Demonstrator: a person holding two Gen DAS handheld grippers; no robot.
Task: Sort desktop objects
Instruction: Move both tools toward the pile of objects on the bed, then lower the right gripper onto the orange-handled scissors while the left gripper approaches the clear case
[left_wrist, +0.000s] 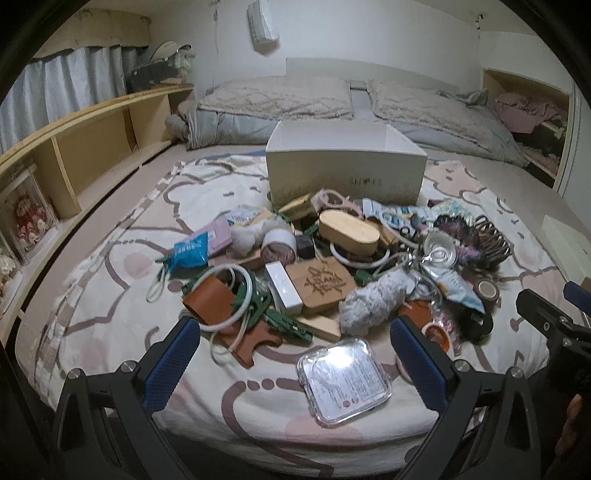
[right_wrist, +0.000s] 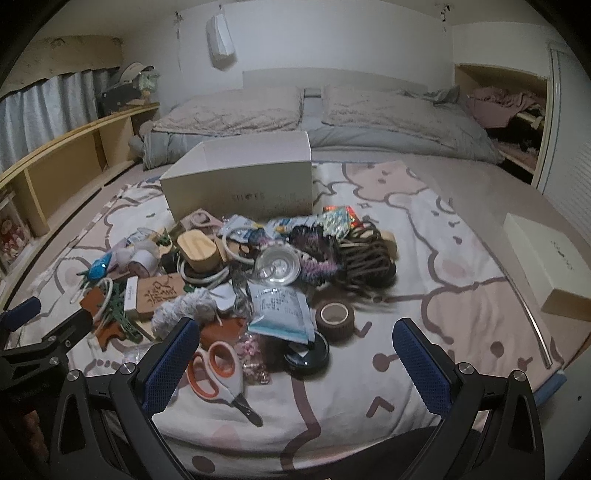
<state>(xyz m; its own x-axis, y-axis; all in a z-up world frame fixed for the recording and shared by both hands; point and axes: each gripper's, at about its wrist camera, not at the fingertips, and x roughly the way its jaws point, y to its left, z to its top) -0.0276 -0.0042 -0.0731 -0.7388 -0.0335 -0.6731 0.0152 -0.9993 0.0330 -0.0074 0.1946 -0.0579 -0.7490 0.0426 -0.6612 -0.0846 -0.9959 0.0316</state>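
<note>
Setting: a heap of small objects is lying on a patterned bedspread (left_wrist: 110, 373) on a bed, not a desk, with an open white box (left_wrist: 345, 162) sitting upright just behind the heap.
Left gripper (left_wrist: 291, 365): its blue-padded fingers (left_wrist: 173, 362) are standing wide apart and holding nothing, hovering over the near edge of the pile.
Right gripper (right_wrist: 293, 365): it is likewise gaping wide and empty, hanging above the near right side of the heap.
Clear plastic case (left_wrist: 343, 380): it is lying flat by itself nearest the left gripper, between its fingers in that view; likely light, stiff and slick, so pinching across two opposite edges looks safest.
Scissors (right_wrist: 218, 373): they are lying closed beside the right gripper's left finger; rigid, best taken across the orange handles, away from the tips.
Tape roll (right_wrist: 334, 319): it is standing on its flat end at the heap's right edge; light and firm, easy to grip across the ring.
Fluffy grey piece (left_wrist: 373, 301): soft and squashy, it will be compressing under any grip.
Glass jar (right_wrist: 277, 264): on its side mid-heap, probably fragile and slippery.
</note>
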